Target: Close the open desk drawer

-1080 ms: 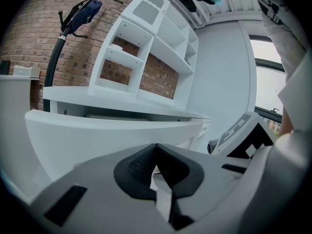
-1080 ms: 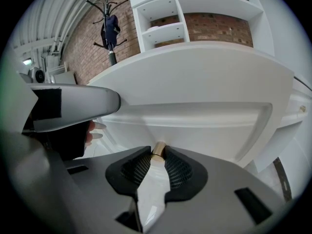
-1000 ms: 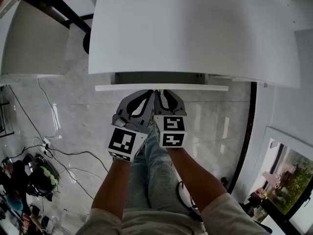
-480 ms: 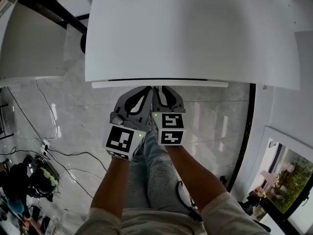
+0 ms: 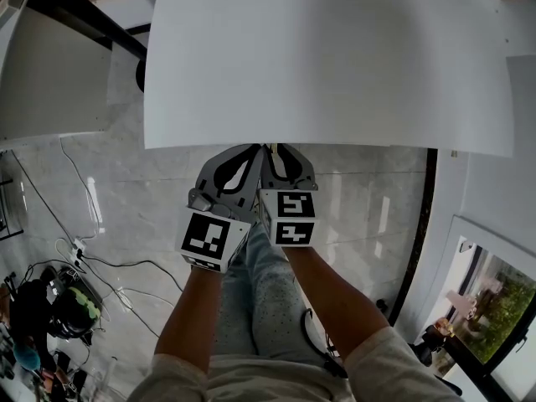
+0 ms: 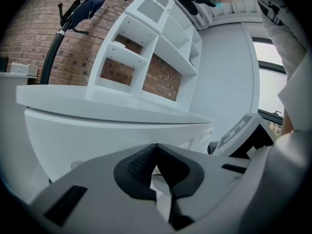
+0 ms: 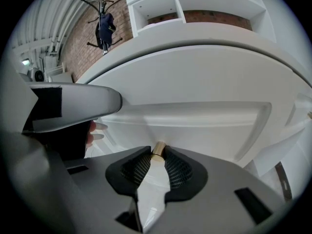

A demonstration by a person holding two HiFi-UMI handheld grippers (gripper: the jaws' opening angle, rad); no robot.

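In the head view the white desk top [image 5: 327, 57] fills the upper part, and no drawer shows past its front edge. Both grippers sit side by side at that edge, the left gripper [image 5: 249, 151] touching the right gripper [image 5: 278, 149]. The right gripper view shows the white drawer front [image 7: 209, 126] close ahead under the desk top. My right gripper [image 7: 157, 153] is shut on the small brass drawer knob [image 7: 158, 148]. In the left gripper view my left gripper [image 6: 156, 147] is shut with nothing in it, facing the drawer front [image 6: 92, 140].
A white shelf unit [image 6: 156, 48] stands behind the desk against a brick wall. Another white cabinet top [image 5: 50, 74] lies at the left. Cables [image 5: 92, 254] trail over the marble floor. The person's legs [image 5: 268, 308] are below the grippers. A coat stand [image 7: 104, 23] is far back.
The drawer front, sticking out past the desk's edge one second ago, has slid in under the desk top. Both grippers moved toward the desk with it.
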